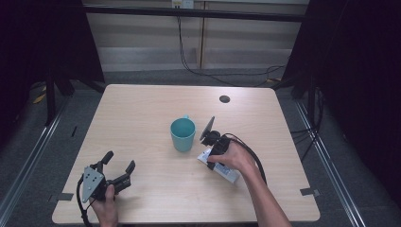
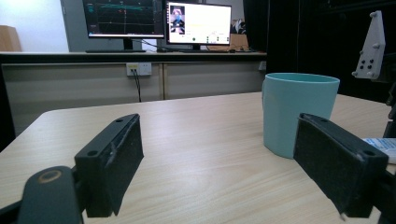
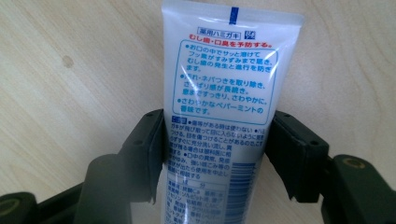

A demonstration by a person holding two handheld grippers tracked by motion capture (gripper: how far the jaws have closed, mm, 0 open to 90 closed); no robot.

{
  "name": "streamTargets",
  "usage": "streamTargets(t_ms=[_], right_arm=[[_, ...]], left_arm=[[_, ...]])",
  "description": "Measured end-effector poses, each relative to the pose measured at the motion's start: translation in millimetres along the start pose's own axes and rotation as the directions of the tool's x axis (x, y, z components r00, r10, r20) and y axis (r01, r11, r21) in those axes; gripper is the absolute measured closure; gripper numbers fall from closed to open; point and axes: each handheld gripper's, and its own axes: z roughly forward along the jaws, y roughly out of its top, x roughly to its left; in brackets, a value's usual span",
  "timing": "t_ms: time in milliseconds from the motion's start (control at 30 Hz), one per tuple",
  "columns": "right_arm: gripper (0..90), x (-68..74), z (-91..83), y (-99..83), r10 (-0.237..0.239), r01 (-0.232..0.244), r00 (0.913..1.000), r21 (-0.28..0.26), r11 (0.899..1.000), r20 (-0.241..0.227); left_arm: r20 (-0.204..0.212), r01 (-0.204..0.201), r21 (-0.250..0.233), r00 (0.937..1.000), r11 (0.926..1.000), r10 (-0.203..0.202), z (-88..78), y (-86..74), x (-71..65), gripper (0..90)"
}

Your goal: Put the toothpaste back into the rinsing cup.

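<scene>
Right gripper clamps the toothpaste tube on the table

Wooden table [image 1: 142, 118] fills the frame's middle; a teal mug [image 1: 182, 134] stands at centre. Just right of it, the right gripper [image 3: 215, 149] squeezes the white toothpaste tube [image 3: 224, 93] across its width. Lower left, the left gripper [image 1: 118, 163] rests with jaws spread wide, holding nothing.

Teal mug [image 1: 182, 134], white tube [image 3: 219, 116] with blue and red print, pale woodgrain table [image 1: 142, 118], black fingers [image 2: 112, 161].
</scene>
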Motion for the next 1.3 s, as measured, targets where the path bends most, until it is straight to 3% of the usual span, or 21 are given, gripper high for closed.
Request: streamTargets(t_ms=[200, 367, 533, 633, 667, 900, 1033, 1133, 1300], right_arm=[[42.1, 5.9, 0.8, 1.8, -0.003, 0.003, 0.9992, 0.011, 1.0, 0.04], [46.4, 6.8, 0.4, 3.0, -0.012, 0.011, 0.999, 0.023, 1.0, 0.042], [52.9, 4.3, -0.9, 1.6, 0.012, -0.013, 0.9997, 0.019, 1.0, 0.023], [59.0, 6.4, -3.7, 2.2, 0.051, -0.052, 0.9983, 0.023, 0.998, 0.026], [61.7, 5.4, -4.4, 0.8, 0.036, -0.036, 0.9989, 0.013, 0.999, 0.03], [68.2, 0.7, -9.4, -6.6, 0.078, -0.078, 0.9968, -0.033, 0.996, -0.019], [68.9, 0.1, -10.0, -9.0, 0.066, -0.067, 0.9974, -0.037, 0.997, -0.028], [69.1, -1.1, -11.0, -11.3, 0.091, -0.093, 0.9947, -0.048, 0.995, -0.048], [69.4, -2.2, -13.6, -13.2, 0.089, -0.094, 0.994, -0.066, 0.993, -0.062]], left_arm=[[0.0, 0.0, 0.0, 1.0, 1.0, 0.0, 0.0, 0.0, 0.0, 15.9], [0.0, 0.0, 0.0, 1.0, 1.0, 0.0, 0.0, 0.0, 0.0, 15.9], [0.0, -0.001, 0.0, 1.0, 1.0, 0.001, 0.0, 0.0, 0.0, 15.9], [0.001, 0.0, 0.0, 1.0, 1.0, 0.0, 0.0, 0.0, 0.0, 15.9], [0.001, -0.001, 0.0, 1.0, 1.0, 0.001, 0.0, 0.0, 0.0, 15.9], [0.001, 0.001, 0.0, 1.0, 1.0, -0.001, 0.1, 0.0, 0.1, 15.9], [0.001, 0.001, 0.0, 1.0, 1.0, -0.001, 0.1, 0.0, 0.2, 15.9], [0.001, 0.004, -0.002, 1.0, 1.0, -0.004, 0.3, 0.0, 0.1, 15.9], [0.001, 0.004, -0.002, 1.0, 1.0, -0.004, 0.3, 0.0, 0.1, 15.9]])
